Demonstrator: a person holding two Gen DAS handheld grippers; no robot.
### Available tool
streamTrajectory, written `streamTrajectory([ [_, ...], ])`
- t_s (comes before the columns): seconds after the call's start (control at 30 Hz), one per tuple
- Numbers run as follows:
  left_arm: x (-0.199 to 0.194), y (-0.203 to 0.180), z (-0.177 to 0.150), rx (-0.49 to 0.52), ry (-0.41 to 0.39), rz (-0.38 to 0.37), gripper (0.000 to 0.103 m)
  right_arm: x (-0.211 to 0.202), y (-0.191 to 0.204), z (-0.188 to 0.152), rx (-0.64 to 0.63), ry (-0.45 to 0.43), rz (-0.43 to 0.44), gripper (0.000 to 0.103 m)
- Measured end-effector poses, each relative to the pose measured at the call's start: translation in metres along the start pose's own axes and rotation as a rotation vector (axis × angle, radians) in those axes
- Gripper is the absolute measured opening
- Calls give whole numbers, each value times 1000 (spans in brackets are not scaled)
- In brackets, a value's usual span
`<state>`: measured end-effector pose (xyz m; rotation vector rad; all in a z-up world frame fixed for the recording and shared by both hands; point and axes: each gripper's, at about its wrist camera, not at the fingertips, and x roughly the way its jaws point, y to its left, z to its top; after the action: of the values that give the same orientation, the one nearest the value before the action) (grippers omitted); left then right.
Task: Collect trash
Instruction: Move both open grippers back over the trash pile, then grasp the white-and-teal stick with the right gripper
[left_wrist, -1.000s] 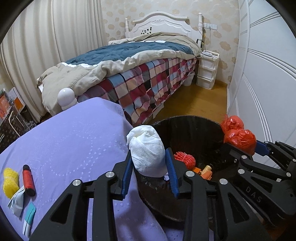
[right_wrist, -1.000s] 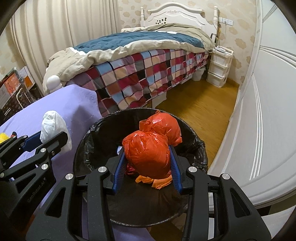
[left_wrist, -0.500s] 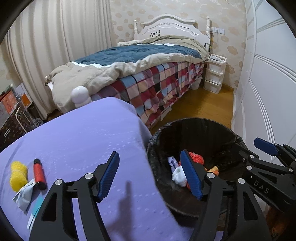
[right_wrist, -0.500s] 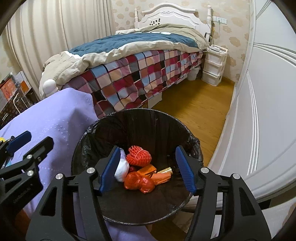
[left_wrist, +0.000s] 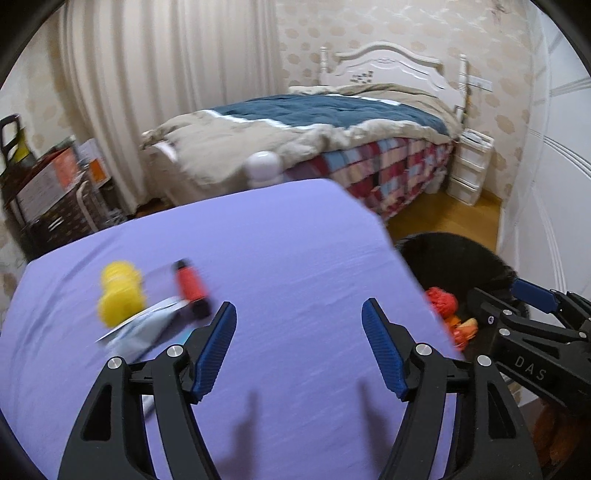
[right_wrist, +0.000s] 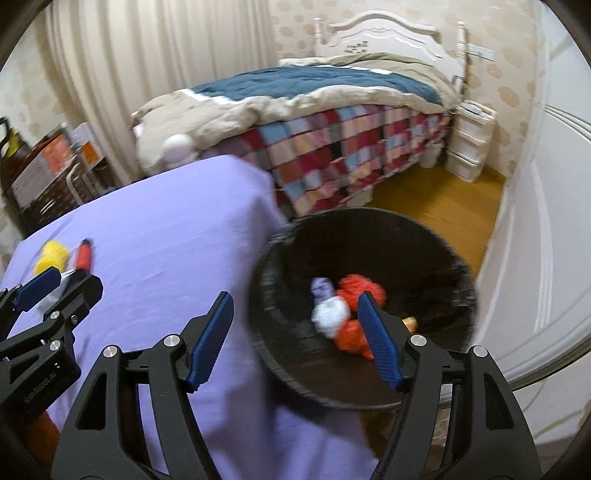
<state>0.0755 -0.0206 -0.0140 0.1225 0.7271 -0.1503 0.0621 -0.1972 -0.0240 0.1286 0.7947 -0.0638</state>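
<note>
My left gripper (left_wrist: 299, 321) is open and empty above the purple-covered table (left_wrist: 277, 251). On the table to its left lie a yellow mesh ball (left_wrist: 120, 295), a red-and-black tube (left_wrist: 190, 286) and a pale wrapper (left_wrist: 144, 328). My right gripper (right_wrist: 295, 314) is open and empty at the left rim of the black-lined trash bin (right_wrist: 436, 240). In the bin lie a white wad (right_wrist: 330, 314), an orange bag (right_wrist: 351, 334) and a red mesh ball (right_wrist: 360, 286). The bin (left_wrist: 461, 251) also shows in the left wrist view.
A bed with a plaid cover (right_wrist: 332, 136) stands beyond the table. A white wardrobe door (right_wrist: 546, 221) is close on the right of the bin. White drawers (left_wrist: 467, 171) stand by the bed. Cluttered shelves (left_wrist: 51, 192) are at far left. Wooden floor (right_wrist: 443, 199) lies between bed and wardrobe.
Both grippers opened and dropped the white wad and the orange bag into the bin. Both have since swung left, the left one over the table toward the remaining items.
</note>
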Motion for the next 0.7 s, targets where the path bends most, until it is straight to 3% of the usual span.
streamTrajectory([
  [0.5, -38, 128, -58, -156, 22, 207, 69, 4, 136, -29, -178, 63, 159, 75],
  [0.7, -46, 168, -77, -213, 34, 264, 69, 6, 170, -35, -227, 71, 163, 75],
])
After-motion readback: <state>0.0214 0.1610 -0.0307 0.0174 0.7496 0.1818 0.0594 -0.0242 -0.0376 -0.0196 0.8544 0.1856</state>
